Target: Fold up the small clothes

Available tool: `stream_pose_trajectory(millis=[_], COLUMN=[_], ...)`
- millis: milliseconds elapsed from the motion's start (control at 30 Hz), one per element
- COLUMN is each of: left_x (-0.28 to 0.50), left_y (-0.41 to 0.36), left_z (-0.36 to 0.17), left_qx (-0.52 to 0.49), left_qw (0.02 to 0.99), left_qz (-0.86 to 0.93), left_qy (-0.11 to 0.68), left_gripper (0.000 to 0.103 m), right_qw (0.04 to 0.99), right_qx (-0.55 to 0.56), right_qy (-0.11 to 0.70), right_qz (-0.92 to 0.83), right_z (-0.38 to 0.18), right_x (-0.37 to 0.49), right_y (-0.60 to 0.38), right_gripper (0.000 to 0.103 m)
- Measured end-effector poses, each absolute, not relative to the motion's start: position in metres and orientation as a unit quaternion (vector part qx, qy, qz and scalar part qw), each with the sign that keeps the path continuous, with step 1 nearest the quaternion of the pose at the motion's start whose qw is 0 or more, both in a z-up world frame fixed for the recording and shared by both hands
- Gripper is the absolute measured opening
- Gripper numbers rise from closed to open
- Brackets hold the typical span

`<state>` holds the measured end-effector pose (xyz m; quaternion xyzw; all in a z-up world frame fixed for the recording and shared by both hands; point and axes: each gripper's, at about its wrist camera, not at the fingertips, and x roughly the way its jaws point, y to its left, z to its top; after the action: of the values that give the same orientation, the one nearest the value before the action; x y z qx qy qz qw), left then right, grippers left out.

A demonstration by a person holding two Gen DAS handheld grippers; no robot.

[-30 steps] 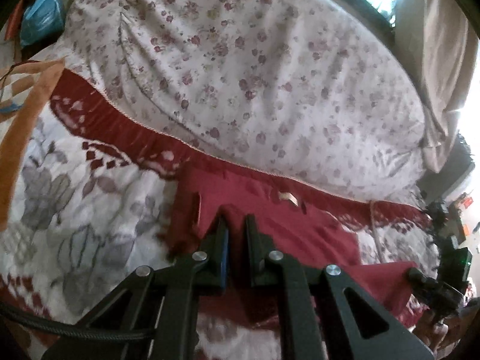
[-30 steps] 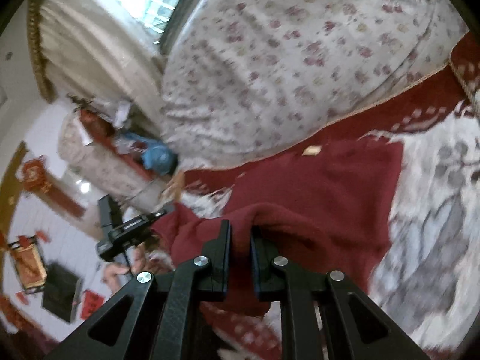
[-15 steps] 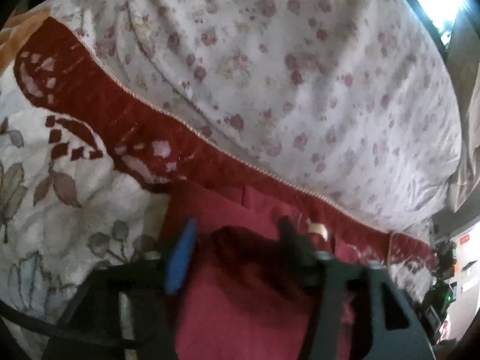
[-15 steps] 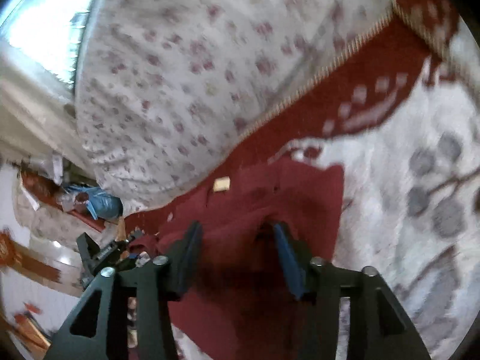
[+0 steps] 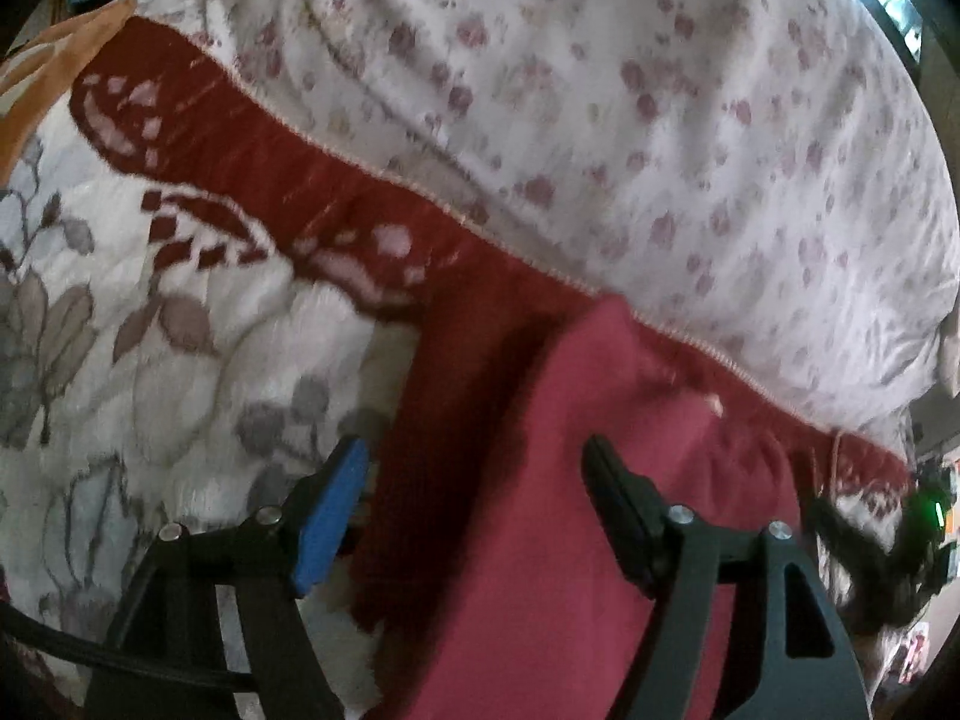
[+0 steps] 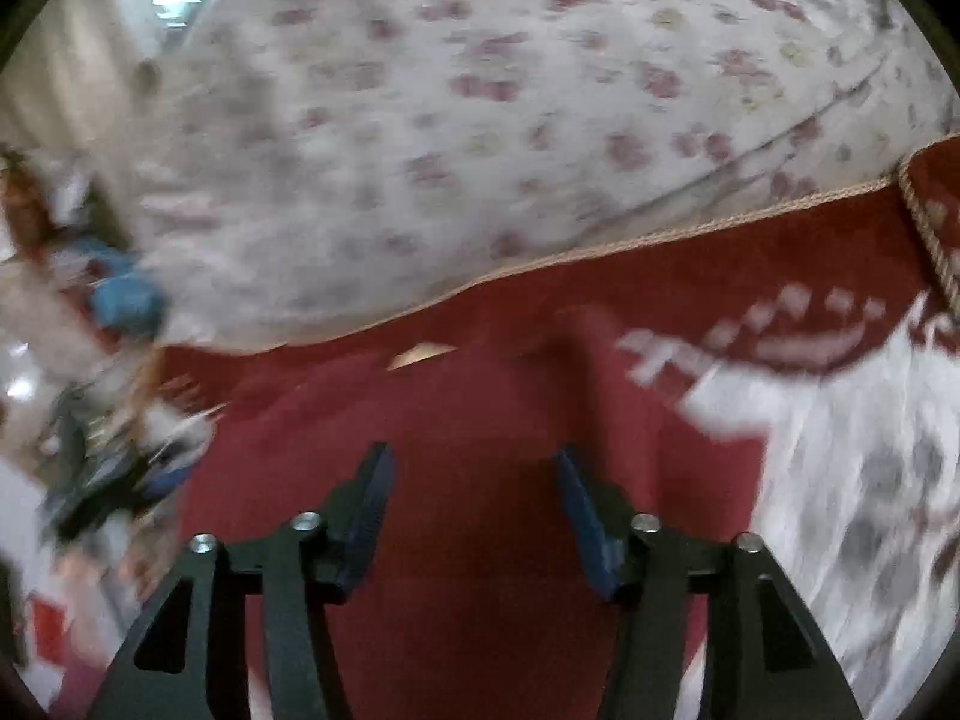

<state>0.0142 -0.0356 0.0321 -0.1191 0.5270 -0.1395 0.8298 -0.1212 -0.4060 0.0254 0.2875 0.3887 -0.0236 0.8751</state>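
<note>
A dark red garment [image 5: 558, 480] lies folded on the patterned blanket [image 5: 180, 312], a small tan label [image 5: 714, 403] near its far edge. My left gripper [image 5: 474, 474] is open and empty just above the garment's left part. In the right wrist view the same garment [image 6: 474, 420] lies flat with its label [image 6: 420, 354] ahead. My right gripper [image 6: 474, 480] is open and empty over its middle. The other gripper shows blurred at the left edge [image 6: 102, 480] and, in the left wrist view, at the right edge [image 5: 888, 552].
A floral white duvet [image 5: 600, 120] bulges behind the garment, also in the right wrist view [image 6: 480, 120]. The blanket's dark red border [image 5: 312, 180] runs along it. An orange cloth [image 5: 54, 60] lies far left. Room clutter sits beyond the bed edge [image 6: 90, 300].
Both grippers were shut on the garment's edge one second ago. They have carried it over, opened and let it go. The garment now lies folded.
</note>
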Motion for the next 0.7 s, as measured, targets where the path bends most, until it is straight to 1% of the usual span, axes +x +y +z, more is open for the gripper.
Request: stream_pose_trajectory(millis=[67, 133, 267, 467, 533, 567, 600, 633, 700], left_x=[0.005, -0.007, -0.029, -0.053, -0.053, -0.054, -0.056, -0.059, -0.065], left_y=[-0.032, -0.027, -0.017, -0.016, -0.018, -0.017, -0.017, -0.016, -0.013], left_z=[0.032, 0.035, 0.037, 0.026, 0.022, 0.023, 0.024, 0.027, 0.033], left_qx=[-0.109, -0.087, -0.063, -0.044, -0.047, -0.050, -0.050, -0.050, -0.047], left_qw=[0.829, 0.836, 0.840, 0.843, 0.838, 0.837, 0.838, 0.840, 0.844], left_qz=[-0.146, -0.148, -0.152, -0.153, -0.151, -0.150, -0.149, -0.149, -0.147], left_qy=[0.529, 0.522, 0.517, 0.514, 0.523, 0.524, 0.523, 0.520, 0.513], left_gripper=[0.073, 0.073, 0.073, 0.074, 0.074, 0.074, 0.074, 0.074, 0.074], right_qw=[0.853, 0.857, 0.872, 0.878, 0.880, 0.881, 0.881, 0.880, 0.879], right_qx=[0.311, 0.326, 0.304, 0.246, 0.230, 0.216, 0.192, 0.174, 0.178], right_qy=[0.417, 0.398, 0.382, 0.410, 0.415, 0.420, 0.432, 0.441, 0.443], right_qz=[-0.045, -0.033, -0.015, -0.008, 0.001, 0.006, 0.007, 0.001, 0.003], right_z=[0.013, 0.022, 0.044, 0.046, 0.040, 0.036, 0.031, 0.027, 0.025], right_x=[-0.109, -0.121, -0.176, -0.241, -0.249, -0.250, -0.248, -0.246, -0.249], right_y=[-0.420, -0.423, -0.410, -0.370, -0.357, -0.350, -0.342, -0.338, -0.338], right_gripper=[0.063, 0.063, 0.067, 0.067, 0.061, 0.046, 0.024, 0.014, 0.009])
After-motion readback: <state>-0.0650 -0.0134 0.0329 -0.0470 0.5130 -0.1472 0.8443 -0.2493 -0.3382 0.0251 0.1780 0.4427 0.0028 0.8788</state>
